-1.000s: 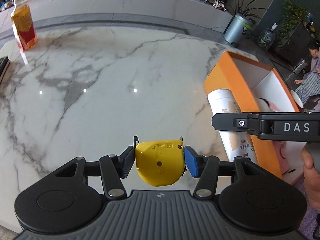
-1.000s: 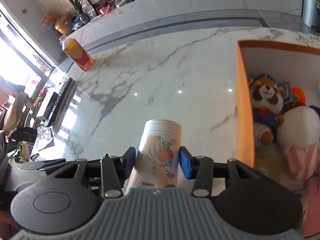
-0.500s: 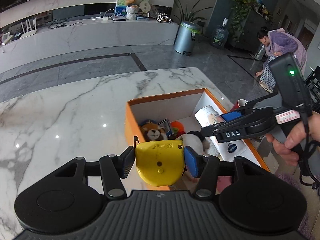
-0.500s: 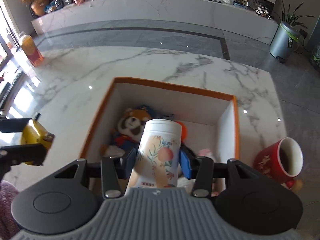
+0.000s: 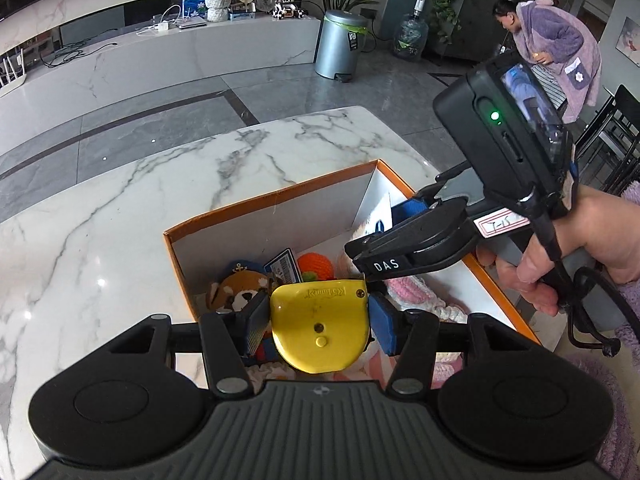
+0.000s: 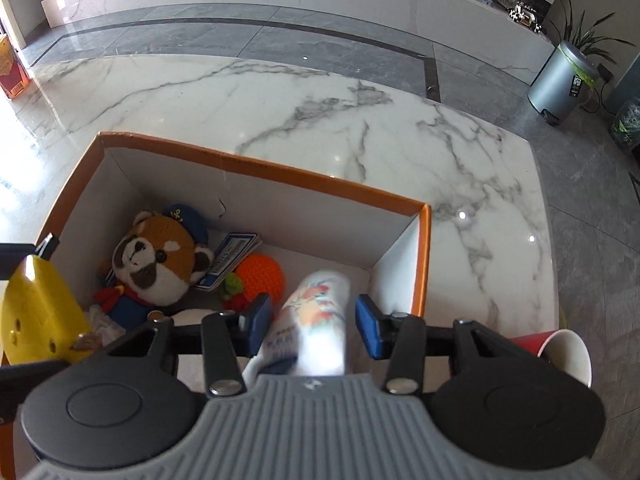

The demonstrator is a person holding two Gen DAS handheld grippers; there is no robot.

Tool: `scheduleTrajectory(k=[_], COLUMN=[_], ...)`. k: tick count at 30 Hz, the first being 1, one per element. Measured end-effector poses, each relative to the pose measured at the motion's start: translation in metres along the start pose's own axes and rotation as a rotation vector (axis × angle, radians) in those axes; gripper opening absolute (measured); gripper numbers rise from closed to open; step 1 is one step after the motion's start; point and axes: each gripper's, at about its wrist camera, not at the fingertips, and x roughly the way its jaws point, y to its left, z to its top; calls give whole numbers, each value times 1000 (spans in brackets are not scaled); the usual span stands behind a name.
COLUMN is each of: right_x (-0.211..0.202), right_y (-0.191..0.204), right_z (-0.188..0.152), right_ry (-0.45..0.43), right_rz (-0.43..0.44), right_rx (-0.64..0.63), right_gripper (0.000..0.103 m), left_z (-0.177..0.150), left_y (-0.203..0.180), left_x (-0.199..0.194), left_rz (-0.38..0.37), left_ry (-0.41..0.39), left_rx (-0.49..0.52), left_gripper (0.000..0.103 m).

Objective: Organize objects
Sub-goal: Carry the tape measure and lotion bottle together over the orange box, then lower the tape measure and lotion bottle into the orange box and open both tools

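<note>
My left gripper (image 5: 318, 322) is shut on a yellow tape measure (image 5: 320, 326) and holds it over the near left part of the orange box (image 5: 272, 200). The tape measure also shows at the left edge of the right wrist view (image 6: 36, 320). My right gripper (image 6: 314, 326) is open over the box (image 6: 260, 166). A white floral canister (image 6: 316, 320), blurred, is between its spread pads and apart from them, tipping down into the box. My right gripper also shows in the left wrist view (image 5: 400, 216).
The box holds a red panda plush (image 6: 156, 260), an orange knit ball (image 6: 260, 276), a card (image 6: 230, 256) and pink-white plush items (image 5: 412, 292). A red cup (image 6: 560, 354) stands right of the box. An orange carton (image 6: 10, 68) stands far left on the marble table (image 6: 320, 120).
The right jaws have opened and the canister has left their grip, dropping into the box. Both grippers have moved lower and further over the box.
</note>
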Motion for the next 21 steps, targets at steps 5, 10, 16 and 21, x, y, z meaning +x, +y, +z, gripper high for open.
scheduleTrajectory(k=[5, 10, 16, 21], right_x=[-18, -34, -29, -16], right_y=[-12, -22, -36, -36], right_z=[0, -3, 0, 7], right_ry=[-57, -87, -96, -60], right_rz=[29, 85, 136, 151], right_rx=[29, 52, 219, 261], right_gripper=[49, 38, 36, 34], left_z=[2, 8, 12, 17], left_y=[-7, -15, -19, -21], left_x=[14, 30, 45, 58], left_rz=[-17, -18, -10, -7], left_ry=[23, 35, 56, 90], left_rx=[20, 54, 71, 103], left_gripper=[62, 62, 62, 62])
